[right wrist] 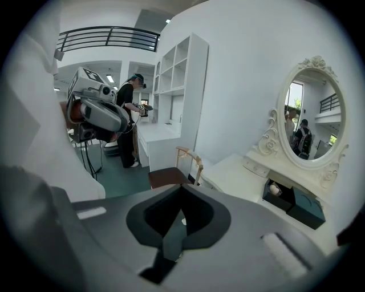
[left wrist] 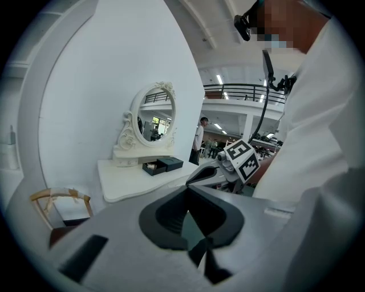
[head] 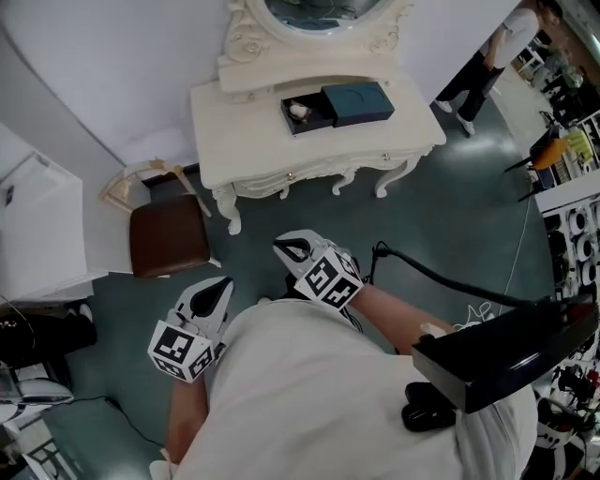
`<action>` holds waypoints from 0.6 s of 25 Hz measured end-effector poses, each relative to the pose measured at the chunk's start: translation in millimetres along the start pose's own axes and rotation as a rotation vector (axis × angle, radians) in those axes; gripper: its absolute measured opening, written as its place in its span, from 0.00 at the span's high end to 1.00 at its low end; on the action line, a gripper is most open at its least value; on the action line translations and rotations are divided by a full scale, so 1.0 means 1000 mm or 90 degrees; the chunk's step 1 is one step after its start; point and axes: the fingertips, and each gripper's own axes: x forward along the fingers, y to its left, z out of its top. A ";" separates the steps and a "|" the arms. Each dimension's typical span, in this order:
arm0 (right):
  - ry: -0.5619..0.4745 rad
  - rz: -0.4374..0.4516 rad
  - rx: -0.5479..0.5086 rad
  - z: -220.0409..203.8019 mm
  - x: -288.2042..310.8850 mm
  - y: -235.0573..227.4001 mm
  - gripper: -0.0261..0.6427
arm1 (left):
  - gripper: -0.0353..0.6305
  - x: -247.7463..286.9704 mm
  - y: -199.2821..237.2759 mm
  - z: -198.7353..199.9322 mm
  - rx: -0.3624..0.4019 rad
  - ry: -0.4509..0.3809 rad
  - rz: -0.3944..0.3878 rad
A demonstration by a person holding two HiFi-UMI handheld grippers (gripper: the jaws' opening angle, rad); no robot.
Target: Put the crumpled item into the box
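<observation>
A pale crumpled item [head: 298,111] sits in the slid-out tray of the dark rectangular box [head: 354,101], at twelve o'clock on the carved white worktop [head: 239,136]. Near six o'clock, the left gripper [head: 223,284] and right gripper [head: 286,249], both smooth grey plastic, are pressed together and empty.

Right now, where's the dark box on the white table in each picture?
Head view: the dark box sits top centre on the white table, just below the oval mirror.
Left gripper view: small, left of centre, beside the mirror's base.
Right gripper view: lower right, under the mirror.
Shared landmark: the oval mirror.
</observation>
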 end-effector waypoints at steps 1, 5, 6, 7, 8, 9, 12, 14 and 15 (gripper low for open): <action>0.000 0.001 0.000 -0.001 0.000 0.000 0.96 | 0.95 0.001 0.000 0.000 0.000 0.000 0.000; 0.001 0.001 0.003 -0.002 -0.003 -0.002 0.96 | 0.95 0.005 -0.003 0.001 0.000 0.005 -0.005; 0.000 0.000 0.004 -0.003 -0.003 -0.003 0.96 | 0.95 0.006 -0.003 0.001 0.000 0.006 -0.006; 0.000 0.000 0.004 -0.003 -0.004 -0.004 0.96 | 0.95 0.007 -0.003 0.002 0.000 0.006 -0.007; 0.000 0.000 0.004 -0.004 -0.005 -0.006 0.96 | 0.95 0.009 -0.004 0.003 0.000 0.006 -0.008; 0.000 -0.001 0.005 -0.004 -0.006 -0.007 0.96 | 0.95 0.010 -0.004 0.003 0.001 0.007 -0.009; -0.001 -0.004 0.008 -0.007 -0.007 -0.010 0.96 | 0.95 0.015 -0.005 0.003 0.002 0.011 -0.013; 0.000 -0.003 0.009 -0.010 -0.007 -0.013 0.96 | 0.95 0.019 -0.005 0.004 0.001 0.013 -0.014; 0.001 -0.004 0.009 -0.011 -0.008 -0.015 0.96 | 0.95 0.022 -0.004 0.005 0.001 0.013 -0.016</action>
